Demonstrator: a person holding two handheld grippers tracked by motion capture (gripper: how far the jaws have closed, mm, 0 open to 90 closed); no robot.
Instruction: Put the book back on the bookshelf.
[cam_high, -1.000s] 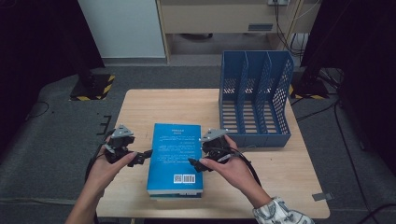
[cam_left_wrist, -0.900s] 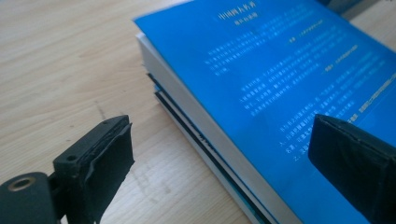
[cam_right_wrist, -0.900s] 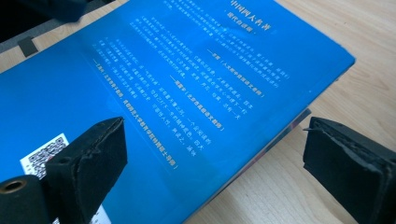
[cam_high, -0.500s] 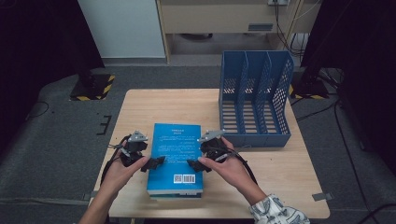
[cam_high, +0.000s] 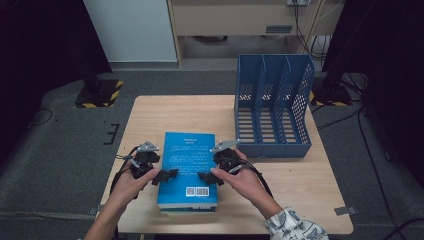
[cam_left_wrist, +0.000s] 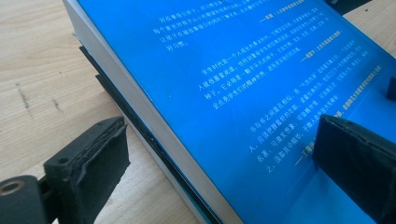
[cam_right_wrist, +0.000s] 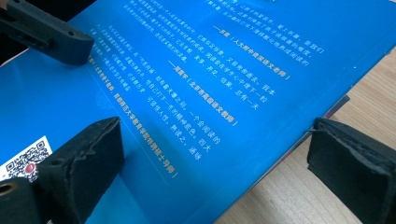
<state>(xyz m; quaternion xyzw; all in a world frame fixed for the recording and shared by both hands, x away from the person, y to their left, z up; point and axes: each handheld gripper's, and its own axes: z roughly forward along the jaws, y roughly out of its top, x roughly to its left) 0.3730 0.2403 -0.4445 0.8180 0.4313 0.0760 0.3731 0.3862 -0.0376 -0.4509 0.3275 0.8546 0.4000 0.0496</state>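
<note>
A thick blue book (cam_high: 187, 167) lies flat on the wooden table (cam_high: 150, 115), back cover up, with white print and a barcode near the front. My left gripper (cam_high: 166, 175) is open at the book's left edge. In the left gripper view the book (cam_left_wrist: 261, 93) runs between the jaws of that gripper (cam_left_wrist: 224, 140), one over the table and one over the cover. My right gripper (cam_high: 206, 177) is open at the book's right edge. In the right gripper view my right gripper (cam_right_wrist: 217, 142) straddles the book's (cam_right_wrist: 196, 70) edge the same way.
A blue perforated file rack (cam_high: 272, 107) with three slots stands on the table's back right, just beyond the book's far right corner. Bare wood lies left of the book and along the front right. Dark floor surrounds the table.
My left gripper has moved right, from out on the bare table to the book's left edge. The right gripper has stayed almost still at the right edge. The book has not moved.
</note>
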